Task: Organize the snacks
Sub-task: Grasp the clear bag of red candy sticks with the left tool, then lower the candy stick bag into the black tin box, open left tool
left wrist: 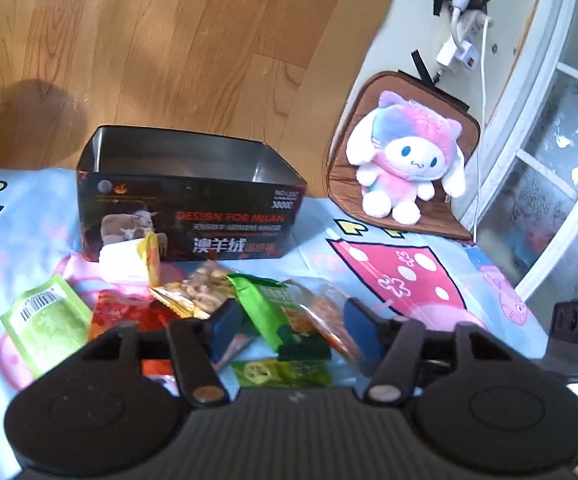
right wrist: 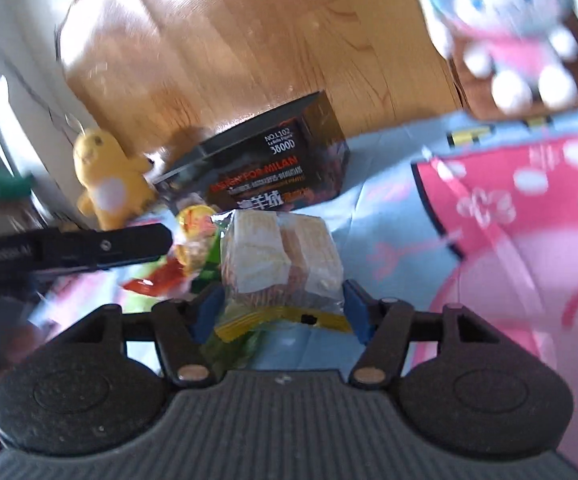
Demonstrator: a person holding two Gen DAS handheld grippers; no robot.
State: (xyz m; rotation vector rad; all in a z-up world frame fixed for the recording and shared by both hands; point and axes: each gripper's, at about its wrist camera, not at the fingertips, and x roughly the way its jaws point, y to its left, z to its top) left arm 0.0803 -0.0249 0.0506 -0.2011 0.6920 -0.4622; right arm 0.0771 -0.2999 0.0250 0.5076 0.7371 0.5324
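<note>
Blurring hides wafer pack (right wrist: 279, 258) contact — box (right wrist: 273, 160) lettering smeared.

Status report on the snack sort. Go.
Left tongs open over green packet. Right tongs around wafer pack, grip unconfirmed. Black box empty, open. Nothing blocking it.

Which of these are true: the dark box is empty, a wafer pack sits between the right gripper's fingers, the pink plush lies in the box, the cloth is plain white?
1. The dark box is empty. True, as far as its interior shows.
2. A wafer pack sits between the right gripper fingers. True.
3. The pink plush lies in the box. False: it sits on a brown cushion.
4. The cloth is plain white. False: blue with pink cartoon prints.
</note>
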